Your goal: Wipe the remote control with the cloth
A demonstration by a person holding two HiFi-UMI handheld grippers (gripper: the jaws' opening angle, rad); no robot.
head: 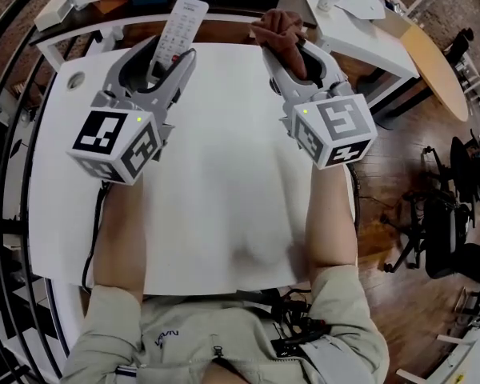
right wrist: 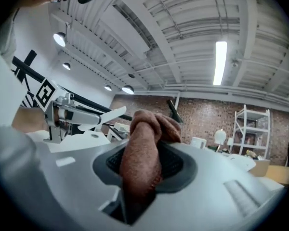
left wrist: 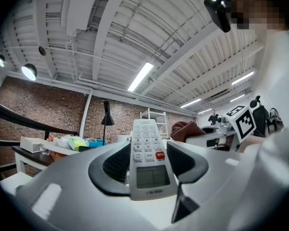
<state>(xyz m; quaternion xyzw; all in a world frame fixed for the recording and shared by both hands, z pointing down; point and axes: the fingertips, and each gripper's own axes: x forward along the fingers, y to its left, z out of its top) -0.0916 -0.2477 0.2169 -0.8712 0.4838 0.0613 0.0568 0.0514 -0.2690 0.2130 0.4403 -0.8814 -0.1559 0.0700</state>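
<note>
Left side first: my left gripper (head: 170,58) has its jaws part-way open and clamped on the remote control (head: 182,22), pads pressing its two long edges near the display end. The remote control is white, with its button face up toward the head camera, and its free end pokes out past the jaw tips toward twelve o'clock, tipped a touch to one o'clock. From the left gripper view I can see its grey display nearest the camera, a red key just above that, and rows of pale keys running away from me. Over to my right gripper (head: 296,54): the jaws are pinched down narrow on the cloth (head: 280,26), a reddish-brown bundle squeezed between the pads, with a bunched wad sticking out beyond the tips at twelve o'clock. Both grippers are held up over the far edge of the white table (head: 224,182), the remote control at about eleven o'clock from its middle and the cloth at about one o'clock. The two are side by side, near each other but apart, not touching.
</note>
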